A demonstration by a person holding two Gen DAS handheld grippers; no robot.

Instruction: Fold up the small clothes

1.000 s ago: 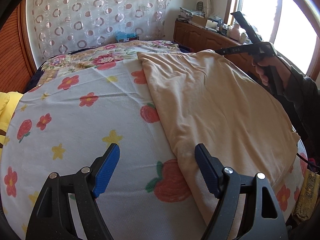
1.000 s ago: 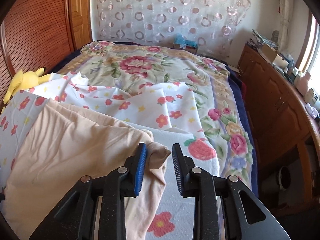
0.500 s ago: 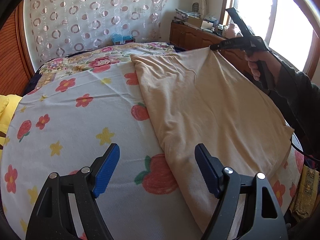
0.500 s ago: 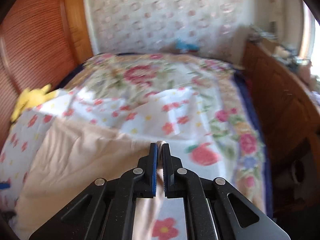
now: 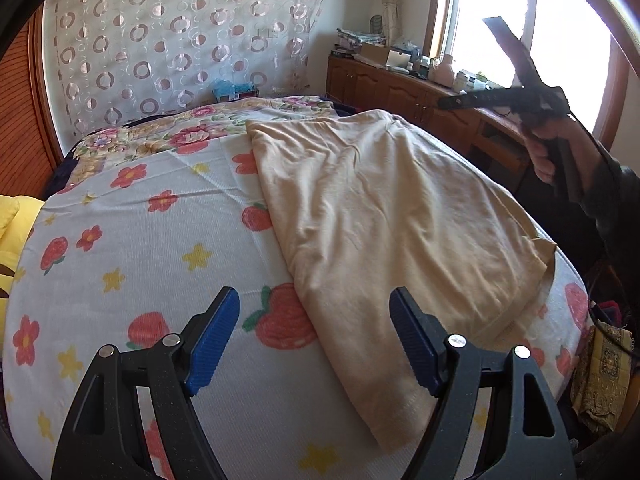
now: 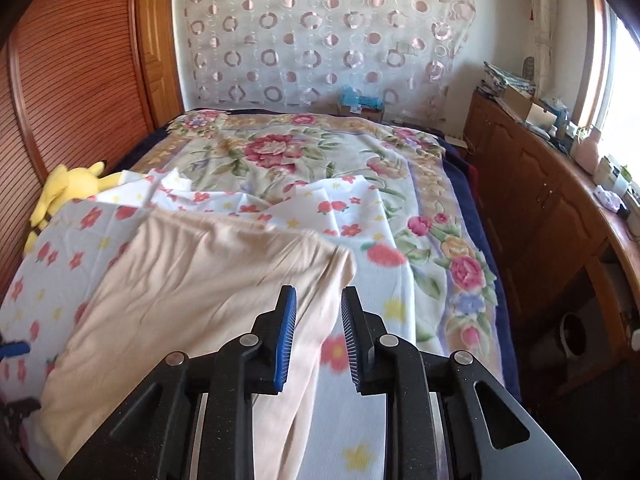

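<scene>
Lying flat on the bed (image 5: 132,248), the beige garment (image 5: 392,216) runs lengthwise away from the left claw (image 5: 314,338) (jaws wide apart, empty), its near edge between them, while the right claw (image 6: 318,334), partly apart and empty, hovers over its far corner.

Plain beige garment (image 5: 392,216) – white sheet (image 5: 160,248) with red flowers, yellow stars.
</scene>
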